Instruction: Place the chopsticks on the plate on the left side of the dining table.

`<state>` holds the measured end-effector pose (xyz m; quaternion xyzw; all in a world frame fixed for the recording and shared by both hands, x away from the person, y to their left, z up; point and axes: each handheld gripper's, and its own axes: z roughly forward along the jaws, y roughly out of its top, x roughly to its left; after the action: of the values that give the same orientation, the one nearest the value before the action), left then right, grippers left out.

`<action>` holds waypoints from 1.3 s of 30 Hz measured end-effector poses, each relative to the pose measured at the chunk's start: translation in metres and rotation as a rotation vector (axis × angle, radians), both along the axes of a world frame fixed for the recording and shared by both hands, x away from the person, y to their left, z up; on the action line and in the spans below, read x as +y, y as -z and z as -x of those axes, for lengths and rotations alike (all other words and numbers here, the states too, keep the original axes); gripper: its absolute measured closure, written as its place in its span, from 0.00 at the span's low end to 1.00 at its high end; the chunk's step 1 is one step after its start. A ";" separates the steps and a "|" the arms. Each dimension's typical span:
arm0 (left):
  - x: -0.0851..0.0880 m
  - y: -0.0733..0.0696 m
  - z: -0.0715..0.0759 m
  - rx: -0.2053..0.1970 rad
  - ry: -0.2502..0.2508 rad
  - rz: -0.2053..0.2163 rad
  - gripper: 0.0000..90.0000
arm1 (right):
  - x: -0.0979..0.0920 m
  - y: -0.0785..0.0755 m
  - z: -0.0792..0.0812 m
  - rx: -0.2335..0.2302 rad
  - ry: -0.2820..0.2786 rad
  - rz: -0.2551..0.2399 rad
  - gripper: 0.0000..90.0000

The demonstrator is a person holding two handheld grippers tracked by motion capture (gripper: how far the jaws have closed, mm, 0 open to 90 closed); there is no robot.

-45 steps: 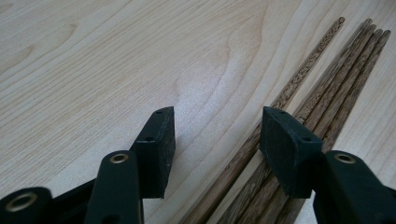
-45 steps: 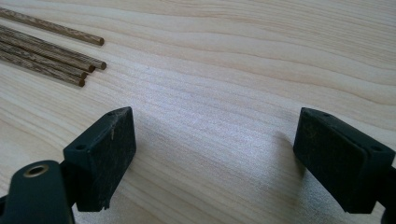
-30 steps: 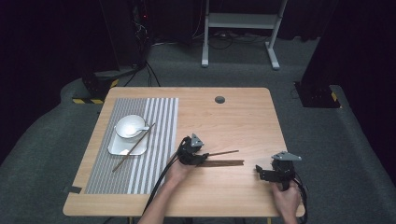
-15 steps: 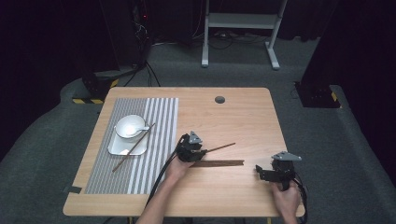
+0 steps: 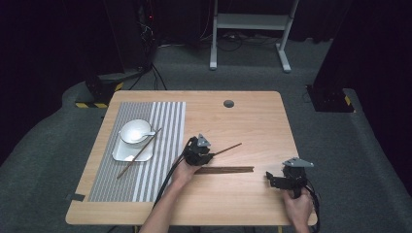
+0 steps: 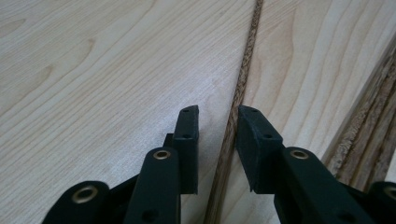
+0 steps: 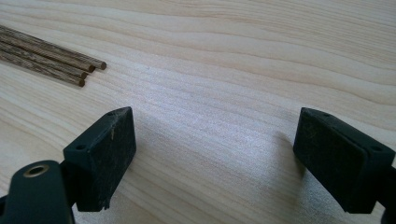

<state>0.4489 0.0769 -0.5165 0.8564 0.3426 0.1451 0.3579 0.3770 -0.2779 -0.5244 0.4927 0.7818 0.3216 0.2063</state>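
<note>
Seemingly light, stiff and slick, the chopstick (image 5: 224, 150) lies mid-table, slanting toward two o'clock from the left gripper (image 5: 198, 150); the other chopsticks (image 5: 228, 170) lie just at five o'clock. Alongside, the left gripper view shows the jaws just closing, narrow, around it (image 6: 236, 102), near its end. Idle, the right gripper (image 7: 215, 154) gapes wide.

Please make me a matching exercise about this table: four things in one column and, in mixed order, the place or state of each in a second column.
Things:
1. white bowl
2. chopstick bundle
3. right gripper
4. striped mat

Place or state:
a. jaws wide apart, nothing between them
b. covers the left part of the table
c. on the white plate
d. on bare wood, right of the mat

Pairs: 1-c, 2-d, 3-a, 4-b
</note>
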 end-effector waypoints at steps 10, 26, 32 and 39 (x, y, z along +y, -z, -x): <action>0.008 0.002 -0.007 0.005 -0.002 0.032 0.86 | 0.000 0.000 0.000 0.000 0.000 0.000 0.14; 0.008 0.000 -0.010 -0.005 0.019 -0.006 0.90 | 0.000 0.000 0.000 0.000 0.000 0.000 0.14; 0.009 0.000 -0.012 -0.013 0.015 -0.008 0.91 | 0.000 0.000 0.000 0.000 0.000 0.000 0.14; 0.009 0.000 -0.014 -0.013 0.012 -0.015 0.92 | 0.000 0.000 0.000 0.000 0.000 0.000 0.14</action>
<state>0.4633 0.0862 -0.5164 0.8603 0.3339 0.1511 0.3544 0.3769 -0.2779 -0.5244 0.4925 0.7819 0.3216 0.2063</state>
